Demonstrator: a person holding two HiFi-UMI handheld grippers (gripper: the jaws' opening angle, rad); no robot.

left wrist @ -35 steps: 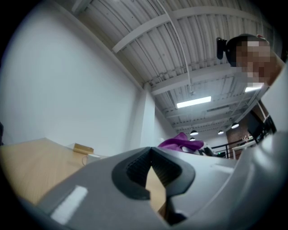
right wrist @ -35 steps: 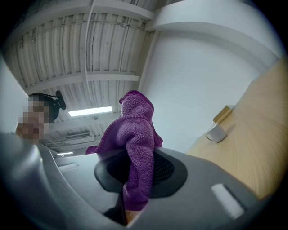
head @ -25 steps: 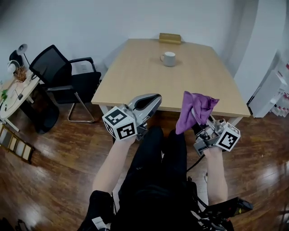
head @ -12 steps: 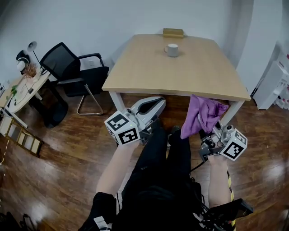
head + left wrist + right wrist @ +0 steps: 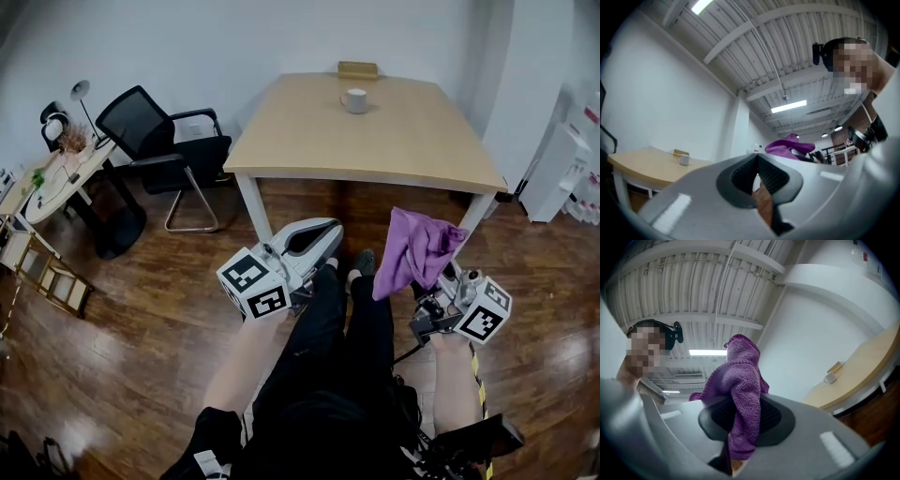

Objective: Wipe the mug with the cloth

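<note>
Right gripper (image 5: 424,274): fingers pinching the purple cloth (image 5: 415,248), bulk bunched above the tips w/ a short tail below, prob. so a loose wad is ready for wiping. Left gripper (image 5: 319,232): fingers pressed together, nothing btwn them, likely kept free to steady the mug. White mug (image 5: 354,99) stands upright at the far side of the wooden surface (image 5: 394,141), well apart from both grippers, so the approach comes first.

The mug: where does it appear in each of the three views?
Head view: mug top centre, at the table's far end.
Left gripper view: mug low left, on the table.
Right gripper view: mug right of centre, small.
Shared landmark: the tan box near the mug.
</note>
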